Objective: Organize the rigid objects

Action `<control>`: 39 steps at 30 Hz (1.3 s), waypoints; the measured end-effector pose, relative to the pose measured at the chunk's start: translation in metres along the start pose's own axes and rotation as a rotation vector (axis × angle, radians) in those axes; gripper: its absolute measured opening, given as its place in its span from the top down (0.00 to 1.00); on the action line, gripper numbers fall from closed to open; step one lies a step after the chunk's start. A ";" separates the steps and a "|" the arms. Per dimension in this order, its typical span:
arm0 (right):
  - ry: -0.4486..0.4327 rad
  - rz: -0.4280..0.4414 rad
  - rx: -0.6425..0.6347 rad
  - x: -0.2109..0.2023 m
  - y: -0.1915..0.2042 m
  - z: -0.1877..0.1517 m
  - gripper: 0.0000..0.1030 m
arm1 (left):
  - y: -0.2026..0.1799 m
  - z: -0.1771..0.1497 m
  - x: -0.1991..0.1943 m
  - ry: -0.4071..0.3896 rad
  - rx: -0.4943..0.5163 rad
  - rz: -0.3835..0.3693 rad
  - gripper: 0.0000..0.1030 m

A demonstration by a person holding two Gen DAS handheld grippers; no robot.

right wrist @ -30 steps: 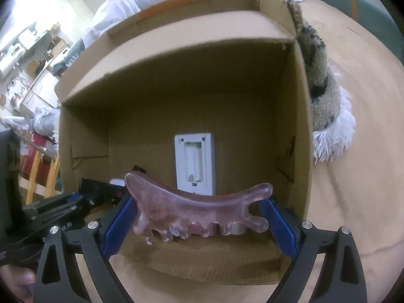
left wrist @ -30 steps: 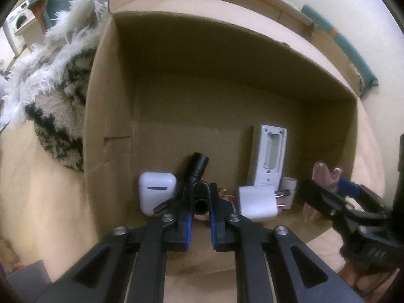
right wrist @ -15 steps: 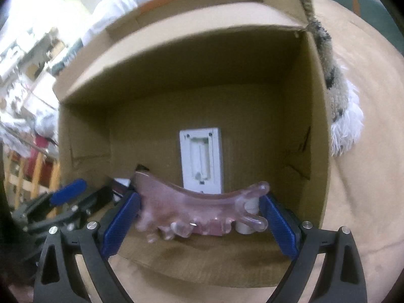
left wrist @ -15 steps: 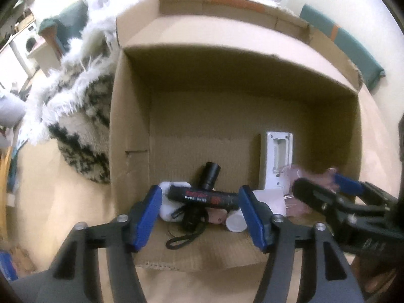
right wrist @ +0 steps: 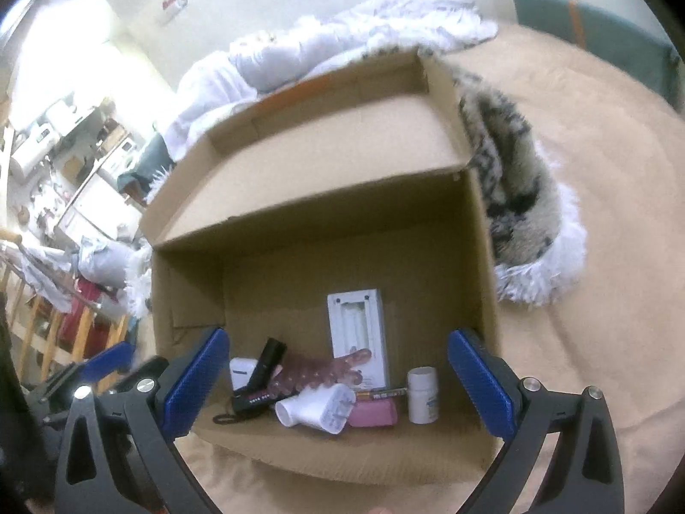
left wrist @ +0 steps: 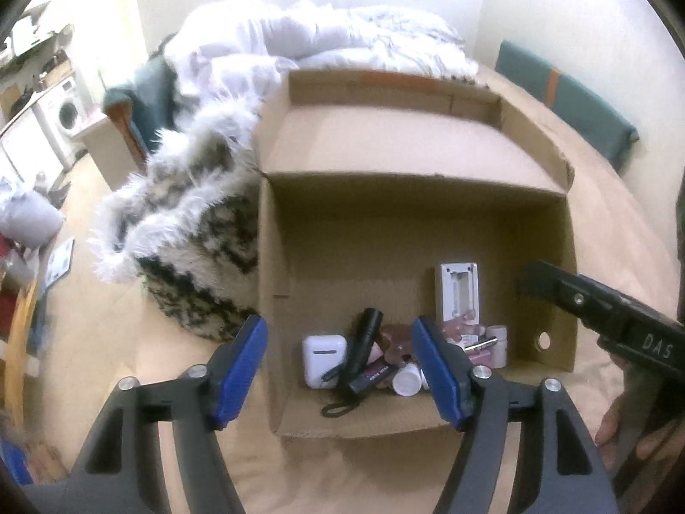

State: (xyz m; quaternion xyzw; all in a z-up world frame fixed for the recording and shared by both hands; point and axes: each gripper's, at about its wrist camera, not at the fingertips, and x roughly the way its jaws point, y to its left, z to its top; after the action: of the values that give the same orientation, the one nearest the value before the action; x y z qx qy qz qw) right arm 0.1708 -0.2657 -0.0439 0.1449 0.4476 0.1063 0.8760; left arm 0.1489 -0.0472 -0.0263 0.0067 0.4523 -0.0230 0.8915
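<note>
cardboard box (right wrist: 479, 257): one, lower centre | flashlight (left wrist: 364, 342): one | earbud case (left wrist: 323, 353): one | pill bottle (right wrist: 423, 394): one | left gripper (left wrist: 342, 368): jaws opening, empty | right gripper (right wrist: 338, 381): jaws spread, empty

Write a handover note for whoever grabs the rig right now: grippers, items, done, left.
Left gripper: jaws opening, nothing between them, above the box front.
Right gripper: open, empty, also in front of the box.
Cardboard box: lies on its side on the bed, opening toward you. Inside: white earbud case, black flashlight, pink comb-shaped scraper, white plug adapter, pink bar, white pill bottle, white panel leaning on the back wall.
Done: these items are boxed.
Left: no loose items in view; check outside the frames.
</note>
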 end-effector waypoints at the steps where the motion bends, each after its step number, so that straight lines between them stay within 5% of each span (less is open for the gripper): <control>1: -0.009 -0.013 -0.005 -0.006 0.002 -0.003 0.00 | 0.001 -0.002 -0.003 -0.006 -0.003 0.001 0.35; 11: -0.052 -0.024 -0.035 -0.069 0.022 -0.016 0.00 | 0.020 -0.037 -0.058 -0.121 -0.031 0.024 0.34; 13: -0.065 -0.030 -0.033 -0.078 0.023 -0.024 0.00 | 0.023 -0.044 -0.065 -0.127 -0.031 0.020 0.31; 15: -0.082 -0.039 -0.030 -0.085 0.021 -0.036 0.00 | 0.028 -0.052 -0.071 -0.125 -0.044 0.008 0.16; 21: -0.090 -0.089 -0.035 -0.087 0.016 -0.070 0.00 | 0.035 -0.071 -0.077 -0.104 -0.071 -0.009 0.04; 39: -0.093 -0.115 -0.051 -0.072 0.014 -0.083 0.00 | 0.025 -0.076 -0.056 -0.055 -0.054 0.030 0.03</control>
State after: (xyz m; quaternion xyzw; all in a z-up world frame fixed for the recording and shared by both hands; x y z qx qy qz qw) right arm 0.0609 -0.2618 -0.0308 0.1012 0.4110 0.0603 0.9040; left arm 0.0554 -0.0178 -0.0261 -0.0112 0.4278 0.0023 0.9038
